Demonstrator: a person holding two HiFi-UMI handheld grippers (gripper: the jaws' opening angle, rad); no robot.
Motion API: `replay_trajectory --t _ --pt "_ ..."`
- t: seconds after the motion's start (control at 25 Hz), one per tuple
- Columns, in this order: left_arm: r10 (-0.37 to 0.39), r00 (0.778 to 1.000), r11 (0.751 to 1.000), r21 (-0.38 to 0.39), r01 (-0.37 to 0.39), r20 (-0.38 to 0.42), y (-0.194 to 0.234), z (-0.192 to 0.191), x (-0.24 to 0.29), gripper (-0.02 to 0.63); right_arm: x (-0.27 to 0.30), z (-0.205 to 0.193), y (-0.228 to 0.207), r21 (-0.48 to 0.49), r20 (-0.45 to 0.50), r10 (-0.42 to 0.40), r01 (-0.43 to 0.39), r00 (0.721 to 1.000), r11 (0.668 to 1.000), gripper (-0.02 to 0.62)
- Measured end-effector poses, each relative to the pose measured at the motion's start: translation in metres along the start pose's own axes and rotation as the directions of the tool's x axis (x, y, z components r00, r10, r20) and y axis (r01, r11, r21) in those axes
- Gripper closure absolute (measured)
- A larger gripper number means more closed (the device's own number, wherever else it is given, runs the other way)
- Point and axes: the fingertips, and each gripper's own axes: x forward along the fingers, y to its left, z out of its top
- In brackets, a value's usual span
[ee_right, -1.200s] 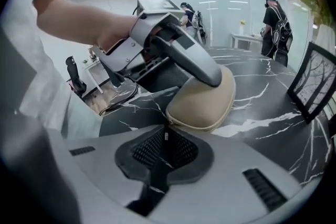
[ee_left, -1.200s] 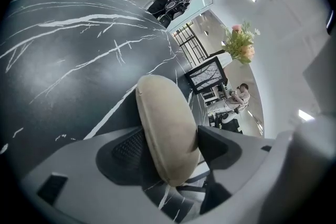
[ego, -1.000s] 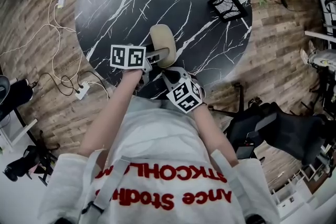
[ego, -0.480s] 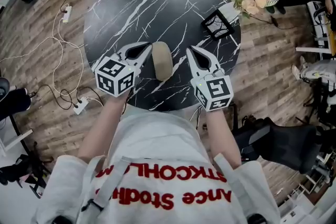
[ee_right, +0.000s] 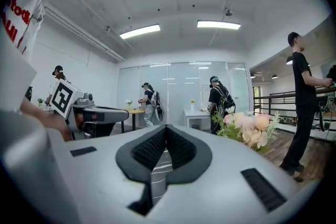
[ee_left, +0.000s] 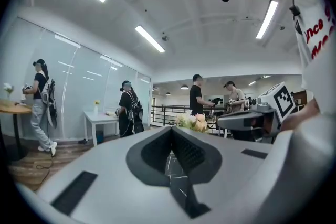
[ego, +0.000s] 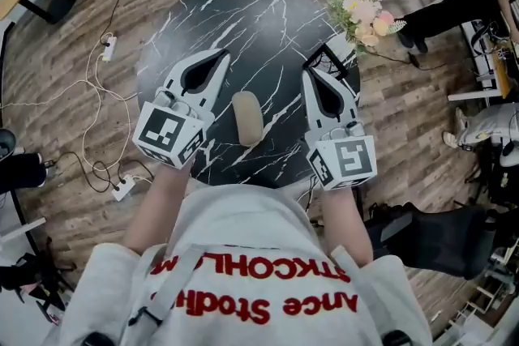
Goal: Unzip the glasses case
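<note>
1. The case (ego: pixel 246 117) lies on the dark marbled worktop (ego: pixel 243 12), close to its near edge, with nothing touching it.
2. The left tongs (ego: pixel 222 55) are closed with nothing between them. They are held level to the left of the case, apart from it.
3. The right tongs (ego: pixel 311 74) are closed and empty too, to the right of the case.
4. Flowers (ego: pixel 361 10) stand at the far right edge.

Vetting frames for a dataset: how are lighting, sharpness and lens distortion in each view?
Head view: evenly lit, glasses case and table sharp, floor lines bow toward the edges. Left gripper view: strong fisheye, dark corners, bright ceiling strips. Right gripper view: same fisheye and dark rim; flowers sharp.
</note>
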Motion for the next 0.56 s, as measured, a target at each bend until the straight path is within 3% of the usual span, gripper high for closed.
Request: replay_trajectory --t 0.24,0.56 --pt "0.053 0.997 0.999 -0.005 -0.053 0.062 0.007 0.027 -0.009 0.598 -0.003 0.036 -0.007 0.042 0.086 -0.034 0.031 0.996 0.999 0.578" --pt "0.105 0.989 0.994 0.009 -0.106 0.106 0.017 0.044 -0.021 0.598 -0.006 0.065 -0.002 0.016 0.162 -0.039 0.036 0.986 0.999 0.578"
